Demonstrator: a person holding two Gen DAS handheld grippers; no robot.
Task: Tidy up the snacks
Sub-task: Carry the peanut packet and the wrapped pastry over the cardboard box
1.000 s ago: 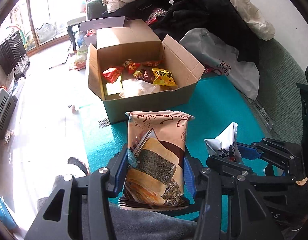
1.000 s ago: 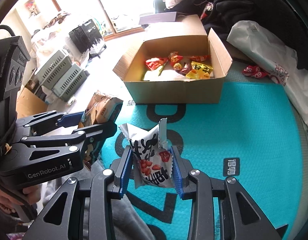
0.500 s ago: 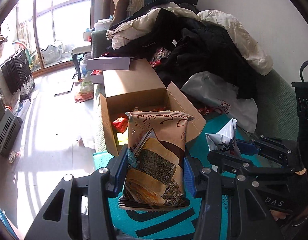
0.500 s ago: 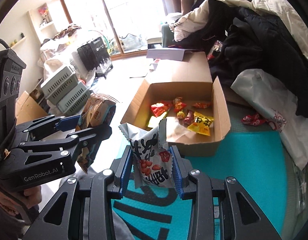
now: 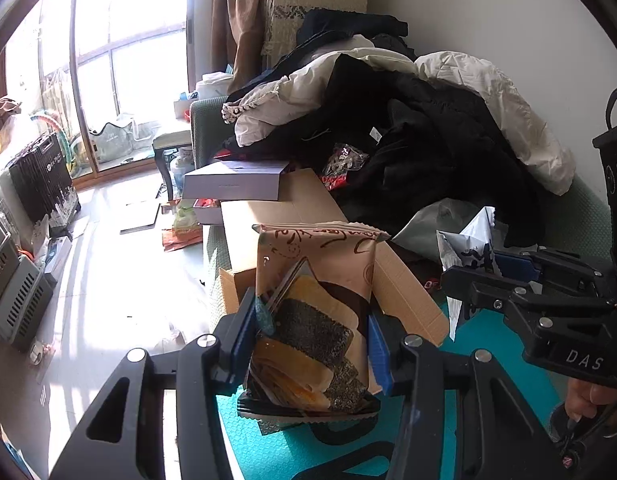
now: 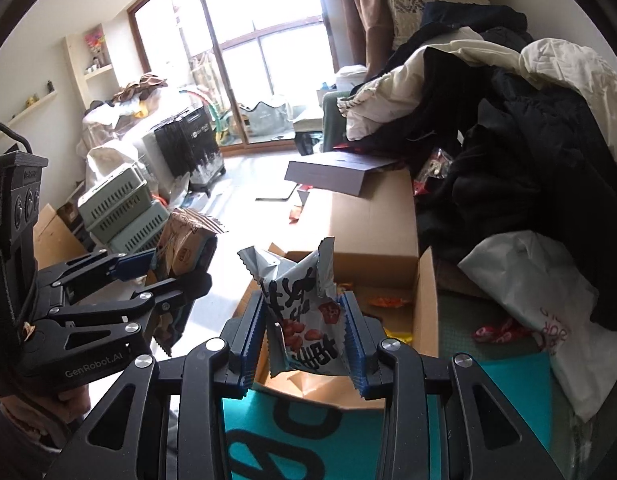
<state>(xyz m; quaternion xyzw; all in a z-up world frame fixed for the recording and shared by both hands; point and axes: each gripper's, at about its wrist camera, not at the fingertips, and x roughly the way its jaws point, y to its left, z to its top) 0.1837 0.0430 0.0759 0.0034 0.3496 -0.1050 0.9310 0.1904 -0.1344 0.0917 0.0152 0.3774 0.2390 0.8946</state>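
My left gripper is shut on a tan seaweed-cracker packet, held upright in front of the open cardboard box. My right gripper is shut on a silver peanut packet, held over the near edge of the same box, which has small red and yellow snacks inside. Each gripper shows in the other's view: the right beside the left, the left to the right gripper's left.
The box sits on a teal mat on a sofa. A pile of dark and white clothes, a white plastic bag and a flat purple box lie behind. Crates stand on the floor to the left.
Both grippers have risen and tilted up with their packets, moving closer to the box. The view now looks across the box rather than down into it.
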